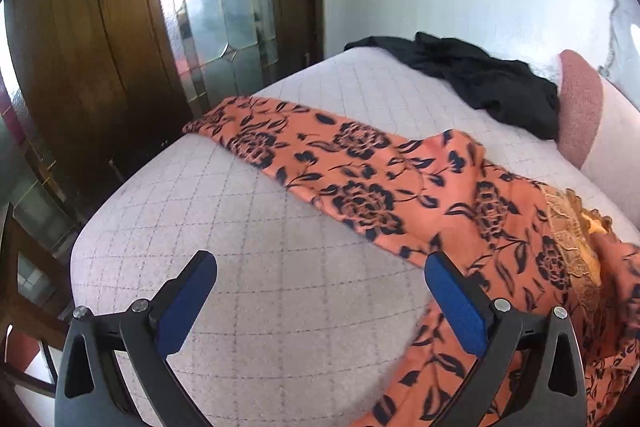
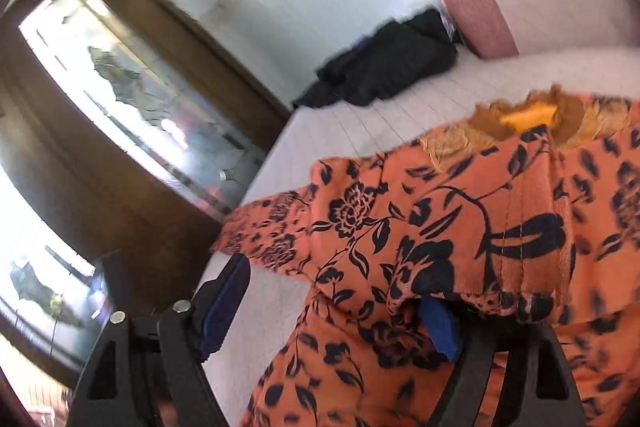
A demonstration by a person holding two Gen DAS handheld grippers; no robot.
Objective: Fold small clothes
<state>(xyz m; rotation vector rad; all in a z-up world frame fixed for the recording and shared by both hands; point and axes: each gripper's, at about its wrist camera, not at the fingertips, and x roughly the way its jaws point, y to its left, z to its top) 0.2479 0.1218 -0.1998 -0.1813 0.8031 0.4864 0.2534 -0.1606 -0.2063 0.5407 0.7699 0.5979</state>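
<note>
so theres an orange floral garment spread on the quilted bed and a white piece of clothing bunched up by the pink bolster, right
Not quite: the bunched clothing by the pink bolster is black, not white, as the left wrist view shows plainly. The rest holds: an orange floral garment lies spread on the quilted bed.

You have nothing to read here: no lettering, label, brand mark, number or sign shows in either wrist view. The orange floral garment (image 1: pixel 360 183) carries only its dark flower print and a lace trim, with no tag showing on it. Beyond that garment, the black clothing (image 1: pixel 480 83) is plain, and the quilted surface (image 1: pixel 248 307) under both bears only a grid of stitched lines. The right wrist view is partly blurred, so any fine print there would be lost to you.
</note>
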